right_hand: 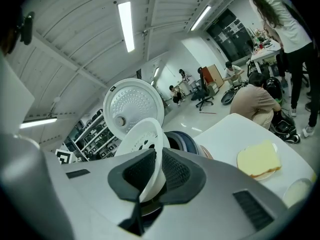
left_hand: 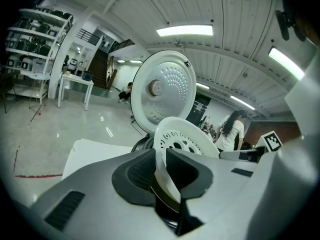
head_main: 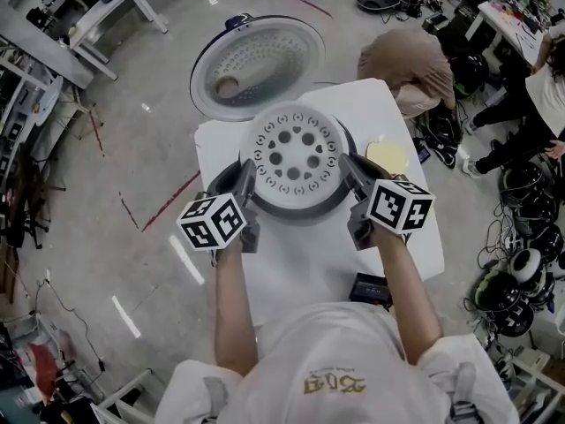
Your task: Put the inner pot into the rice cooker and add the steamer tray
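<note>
Steamer tray (head_main: 296,159), head view: white round disc with one big centre hole, a ring of mid-size holes and small ones near the edge. It is held over the mouth of the rice cooker (head_main: 221,179), mid-bench. The left gripper (head_main: 245,184) pinches its left rim and the right gripper (head_main: 350,173) its right rim. The lid (head_main: 256,64) stands open on the far side. The bench (head_main: 309,272) is white, with a yellow pad (head_main: 387,155) just right of the cooker. The inner pot is not made out beneath the tray.

Left gripper view: fingers (left_hand: 135,171) are closed on the tray's thin rim, with dark cooker rim below.

Right gripper view: fingers (right_hand: 177,171) are likewise clamped on the opposite rim; the tray shows as thin, glossy plastic.

Risk, as judged: the hold is on two narrow edges only. Uneven lowering, or one side letting go first, would tip the tray so it seats crooked or jams on the cooker mouth. The smooth rim could also slip out.
</note>
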Demonstrator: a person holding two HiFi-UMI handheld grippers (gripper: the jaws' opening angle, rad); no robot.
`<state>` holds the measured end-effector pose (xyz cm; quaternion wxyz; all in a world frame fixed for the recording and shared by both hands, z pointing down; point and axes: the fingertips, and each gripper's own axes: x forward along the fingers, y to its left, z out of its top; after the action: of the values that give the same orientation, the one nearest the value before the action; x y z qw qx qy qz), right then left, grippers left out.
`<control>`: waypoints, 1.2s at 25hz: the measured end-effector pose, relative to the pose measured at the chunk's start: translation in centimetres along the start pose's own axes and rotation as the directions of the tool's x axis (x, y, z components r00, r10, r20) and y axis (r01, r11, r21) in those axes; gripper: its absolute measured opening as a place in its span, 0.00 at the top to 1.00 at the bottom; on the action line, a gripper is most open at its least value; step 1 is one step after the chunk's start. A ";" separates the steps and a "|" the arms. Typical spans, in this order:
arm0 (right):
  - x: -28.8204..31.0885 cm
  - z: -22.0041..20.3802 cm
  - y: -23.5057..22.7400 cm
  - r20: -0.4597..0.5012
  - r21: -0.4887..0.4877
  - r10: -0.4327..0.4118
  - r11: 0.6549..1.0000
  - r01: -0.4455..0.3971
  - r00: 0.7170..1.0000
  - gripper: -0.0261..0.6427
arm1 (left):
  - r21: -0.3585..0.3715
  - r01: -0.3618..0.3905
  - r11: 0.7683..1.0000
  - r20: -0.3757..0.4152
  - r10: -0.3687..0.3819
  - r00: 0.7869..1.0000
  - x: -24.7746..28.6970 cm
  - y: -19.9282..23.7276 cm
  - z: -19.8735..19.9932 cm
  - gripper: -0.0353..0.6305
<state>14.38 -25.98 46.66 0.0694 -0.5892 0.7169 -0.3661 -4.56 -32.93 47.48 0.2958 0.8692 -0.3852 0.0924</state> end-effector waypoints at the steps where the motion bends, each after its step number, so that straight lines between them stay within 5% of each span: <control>1: 0.1 -0.1 0.0 -0.002 -0.002 -0.003 1.000 0.003 1.000 0.89 | 0.007 -0.002 1.000 -0.005 0.002 1.000 0.1 0.1 -0.1 0.82; 19: 0.8 -1.2 -2.0 -0.024 -0.095 -0.060 0.994 0.057 0.998 0.85 | 0.150 -0.028 0.988 -0.052 0.036 0.998 1.1 -0.2 -1.1 0.78; 30: 1.6 -1.1 -1.8 -0.031 -0.288 -0.140 0.949 0.125 0.990 0.82 | 0.283 -0.073 0.956 -0.078 0.099 0.992 1.5 0.0 -1.2 0.73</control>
<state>14.80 -26.97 49.08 -0.0592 -0.6305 0.7224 -0.2777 -3.50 -33.14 49.03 0.1831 0.8795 -0.3919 0.1982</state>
